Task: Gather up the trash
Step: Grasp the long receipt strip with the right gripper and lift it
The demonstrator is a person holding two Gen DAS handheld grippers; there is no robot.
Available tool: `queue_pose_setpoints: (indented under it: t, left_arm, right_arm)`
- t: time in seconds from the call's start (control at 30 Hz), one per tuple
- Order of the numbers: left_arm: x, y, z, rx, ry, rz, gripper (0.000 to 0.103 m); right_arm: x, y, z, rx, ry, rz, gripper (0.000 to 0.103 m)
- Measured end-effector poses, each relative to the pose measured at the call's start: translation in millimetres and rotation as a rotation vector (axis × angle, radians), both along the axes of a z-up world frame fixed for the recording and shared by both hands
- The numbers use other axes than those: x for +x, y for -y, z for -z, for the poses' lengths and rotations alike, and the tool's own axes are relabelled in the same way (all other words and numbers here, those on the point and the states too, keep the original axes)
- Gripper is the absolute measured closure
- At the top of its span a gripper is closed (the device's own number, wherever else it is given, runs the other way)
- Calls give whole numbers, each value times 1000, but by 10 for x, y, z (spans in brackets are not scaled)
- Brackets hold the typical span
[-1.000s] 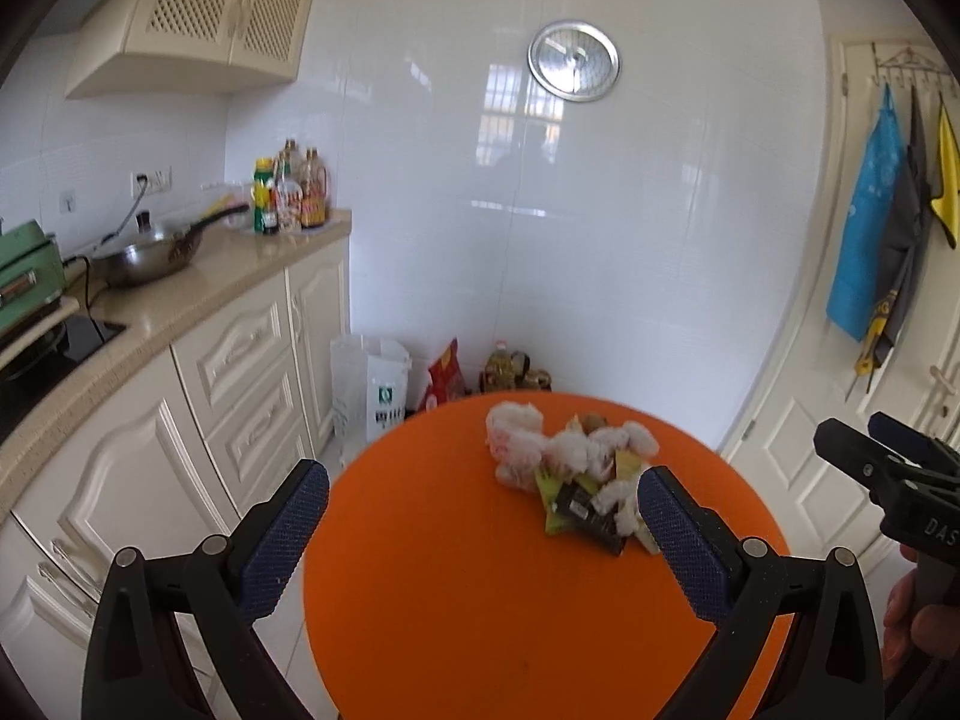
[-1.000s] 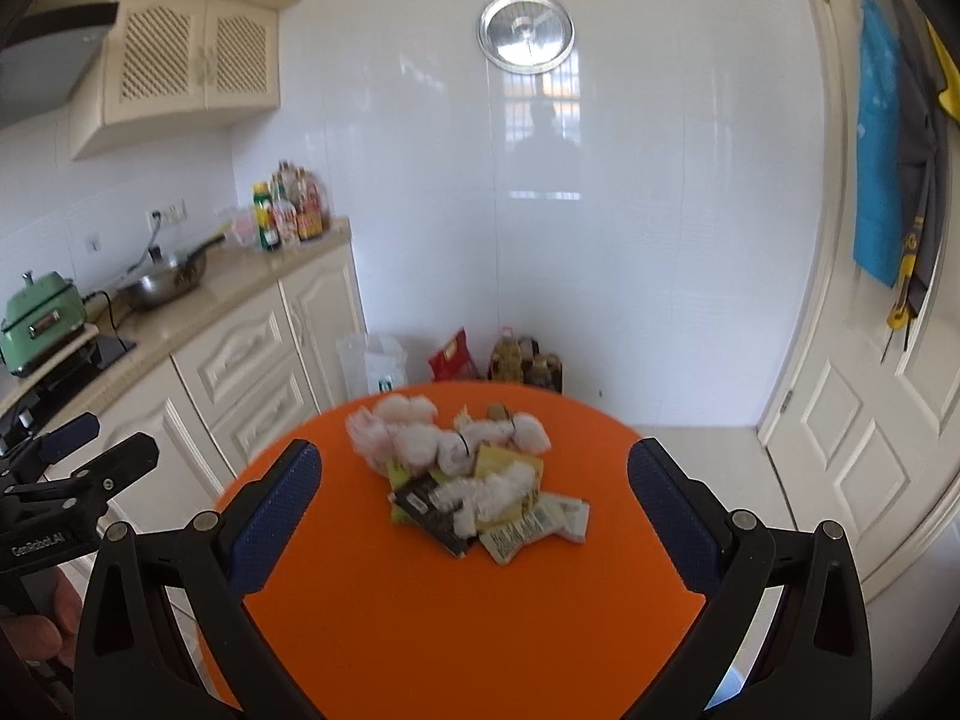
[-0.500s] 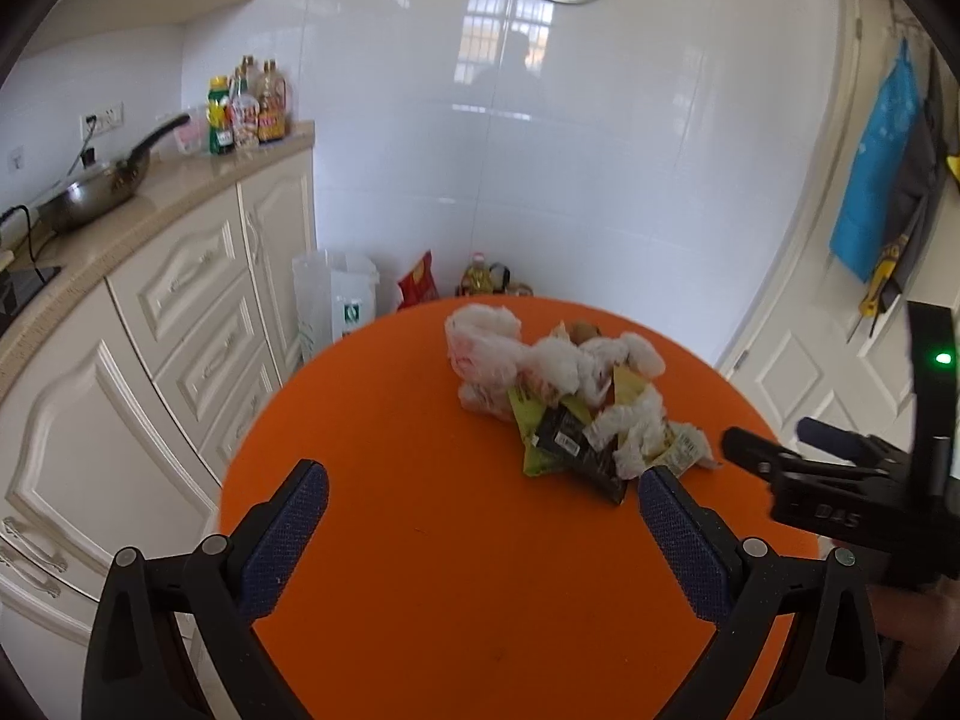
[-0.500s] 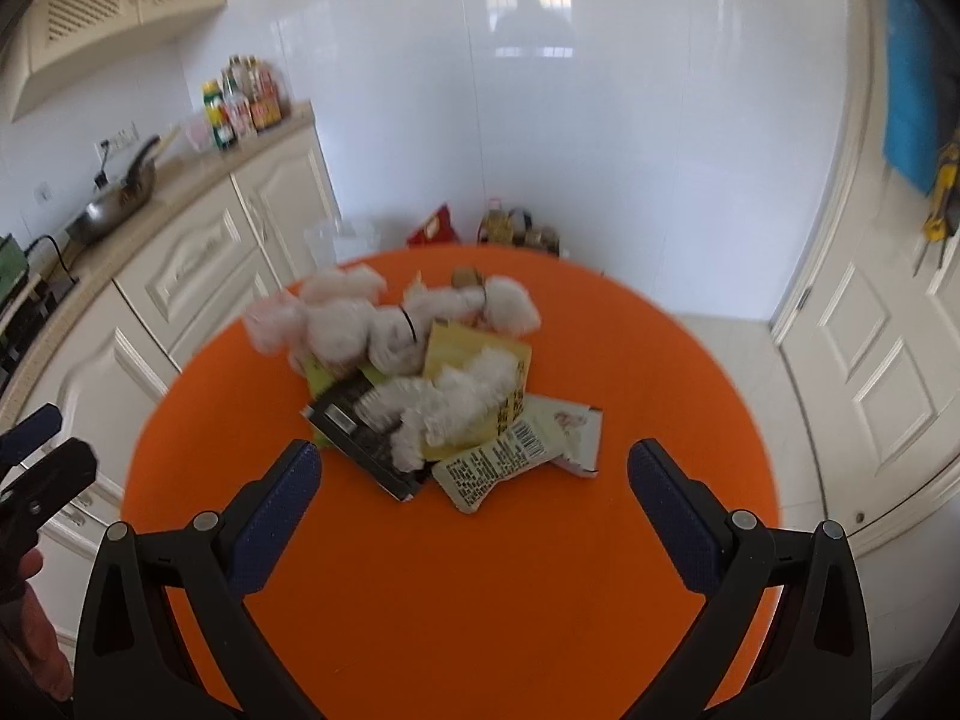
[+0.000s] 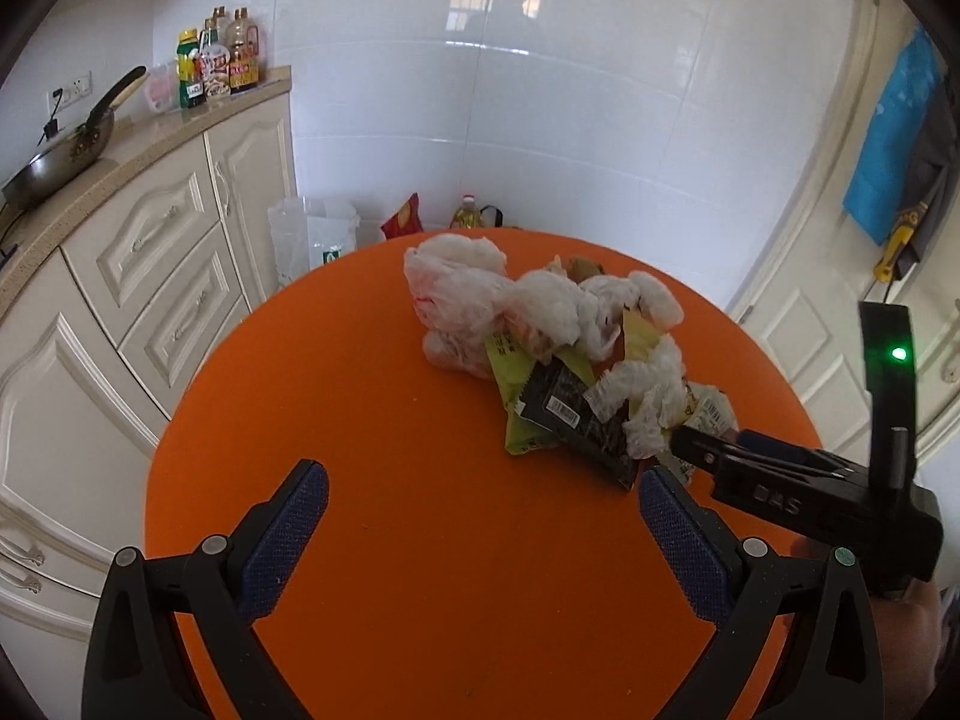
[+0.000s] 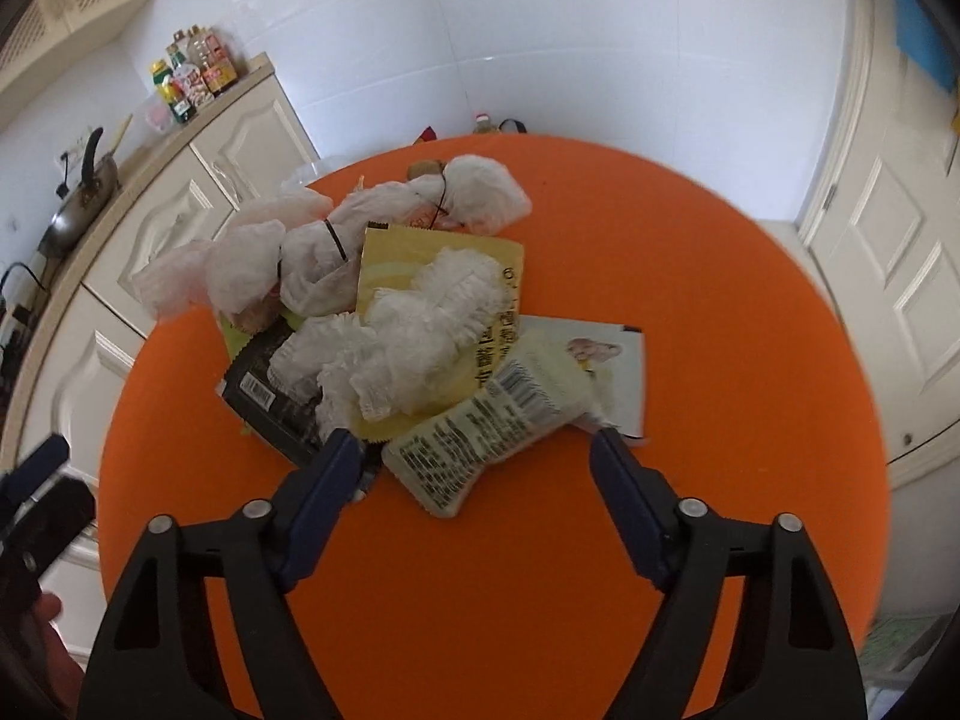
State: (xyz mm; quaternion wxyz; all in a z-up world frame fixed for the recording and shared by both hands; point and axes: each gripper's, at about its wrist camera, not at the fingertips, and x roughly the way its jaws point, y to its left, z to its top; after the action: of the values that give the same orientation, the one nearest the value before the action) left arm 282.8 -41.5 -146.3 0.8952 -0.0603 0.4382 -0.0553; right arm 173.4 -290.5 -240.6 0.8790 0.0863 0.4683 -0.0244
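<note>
A pile of trash lies on a round orange table [image 5: 372, 540] [image 6: 720, 360]: white crumpled tissues [image 6: 414, 330] [image 5: 648, 390], knotted plastic bags [image 6: 270, 258] [image 5: 468, 300], a yellow wrapper [image 6: 408, 252], a black wrapper [image 6: 270, 402] [image 5: 570, 414], a green wrapper [image 5: 516, 372] and a pale barcode packet [image 6: 480, 438]. My right gripper [image 6: 477, 459] is open, its tips on either side of the pale packet's near end; it also shows in the left wrist view [image 5: 708, 450]. My left gripper [image 5: 480, 510] is open and empty over bare table, left of the pile.
Cream cabinets and a counter [image 5: 150, 138] with a wok [image 5: 54, 162] and bottles [image 5: 216, 60] stand left. A plastic bag [image 5: 312, 234], a red packet and an oil bottle sit on the floor by the tiled wall. A white door [image 6: 888, 252] is right.
Both grippers have moved forward and down toward the table. The right gripper has closed in on the pile, its tips now bracketing the pale packet.
</note>
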Motion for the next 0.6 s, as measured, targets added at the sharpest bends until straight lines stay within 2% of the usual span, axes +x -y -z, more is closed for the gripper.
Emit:
queue_pose_setpoints:
  t: [0.07, 0.1, 0.13, 0.27, 0.47, 0.6]
  left_arm:
    - [8, -17, 72, 0, -5, 1, 2]
    - [48, -13, 84, 1, -7, 1, 2]
    - [87, -15, 98, 2, -7, 1, 2]
    - [196, -9, 155, 7, -6, 7, 2]
    - [134, 179, 229, 14, 10, 60, 2]
    - [257, 408, 274, 23, 27, 114, 2]
  right_arm:
    - [60, -8, 85, 2, -14, 11, 50]
    - [85, -1, 126, 12, -18, 13, 52]
    - [79, -8, 129, -8, -2, 15, 66]
    - [12, 34, 149, 22, -1, -31, 85]
    - [-207, 193, 79, 50, 23, -55, 87]
    - [-288, 302, 43, 47, 32, -55, 89]
